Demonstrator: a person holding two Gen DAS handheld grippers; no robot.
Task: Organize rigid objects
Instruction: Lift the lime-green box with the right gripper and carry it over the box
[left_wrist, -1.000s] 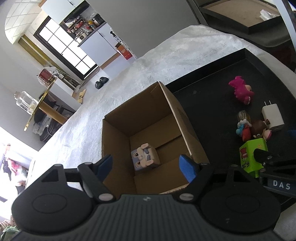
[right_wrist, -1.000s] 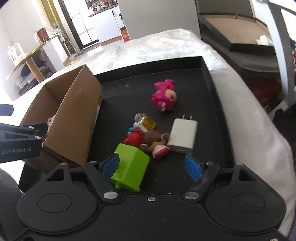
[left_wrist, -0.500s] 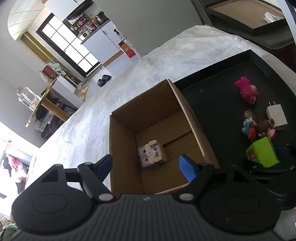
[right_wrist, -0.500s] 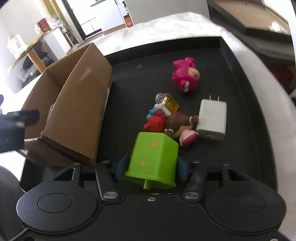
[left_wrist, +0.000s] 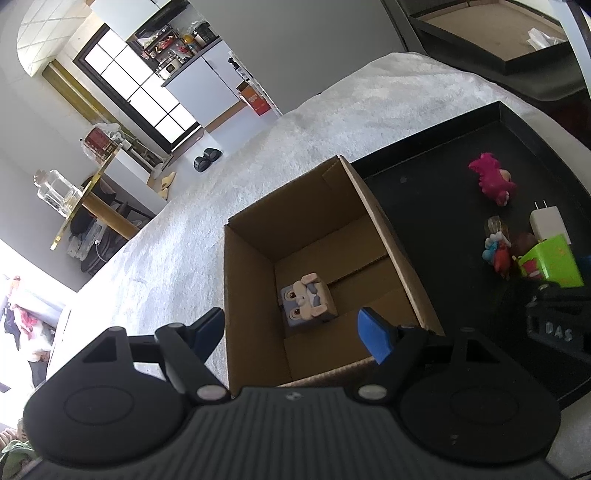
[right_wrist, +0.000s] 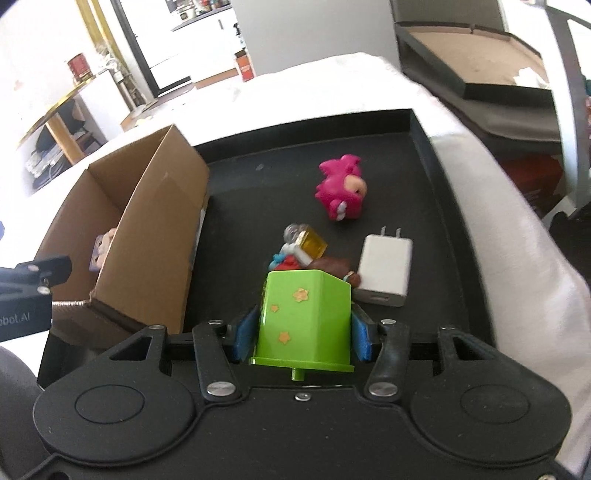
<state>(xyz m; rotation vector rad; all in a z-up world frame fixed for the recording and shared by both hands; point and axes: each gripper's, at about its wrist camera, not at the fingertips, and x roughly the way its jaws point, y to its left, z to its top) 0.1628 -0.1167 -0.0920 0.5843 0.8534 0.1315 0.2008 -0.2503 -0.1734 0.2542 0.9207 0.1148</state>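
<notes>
Right wrist view shows the right gripper (right_wrist: 301, 338) closed on a green block (right_wrist: 304, 321), its 2 blue pads pressing both sides. Ahead of it, on the black tray (right_wrist: 421, 122), lie a white charger (right_wrist: 386, 271), a pink toy (right_wrist: 341, 194) and a small pile of figures (right_wrist: 303, 251), the pile just behind the block. To its left stands the open box (right_wrist: 162, 236).

From the left wrist view, the left gripper (left_wrist: 291, 328) is wide open and empty, hovering over the near edge of the box, where 1 cube toy (left_wrist: 308, 301) already rests on the bottom.

I judge that the step in hand is the pick of the block. Next it must be carried left, over the box wall, and let go inside beside the cube.
</notes>
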